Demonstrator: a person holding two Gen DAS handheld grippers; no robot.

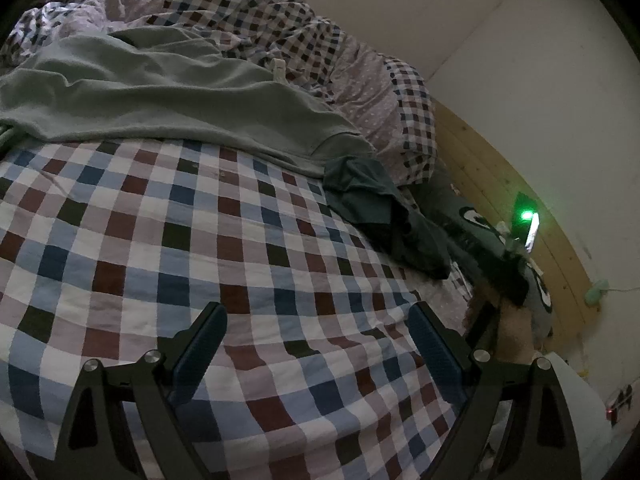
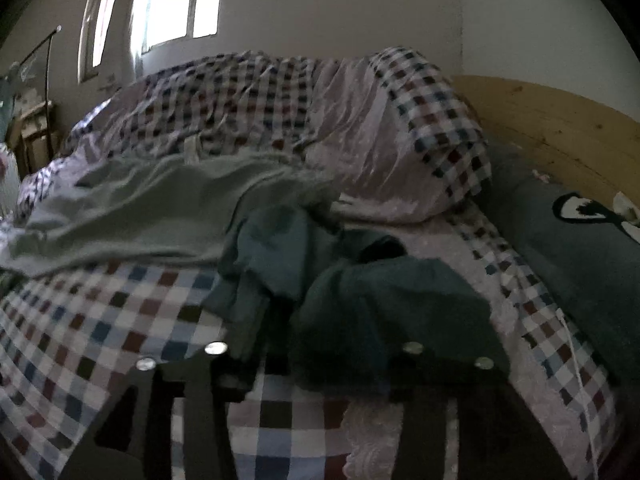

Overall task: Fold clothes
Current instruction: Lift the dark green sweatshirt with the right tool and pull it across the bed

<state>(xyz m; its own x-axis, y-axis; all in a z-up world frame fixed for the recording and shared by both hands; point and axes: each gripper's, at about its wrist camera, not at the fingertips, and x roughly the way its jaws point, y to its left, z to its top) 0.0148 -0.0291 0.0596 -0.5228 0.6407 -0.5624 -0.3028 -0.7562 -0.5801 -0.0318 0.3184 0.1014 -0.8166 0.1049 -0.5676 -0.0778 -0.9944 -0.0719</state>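
The left gripper point(image 1: 316, 320) is built of matte black plastic. Each of its two fingers point(image 1: 204, 344) carries a long dark-blue pad with a fine ribbed texture on the inner face. Behind the pads, black angular linkage arms with triangular cut-outs spread toward the lower corners of the view, and round silver screw heads mark the pivot joints, two on each side.

The right gripper point(image 2: 316, 360) shows the same black frame in its own camera, blurred and dim, with four shiny silver screw heads across its linkage; its pads cannot be made out.
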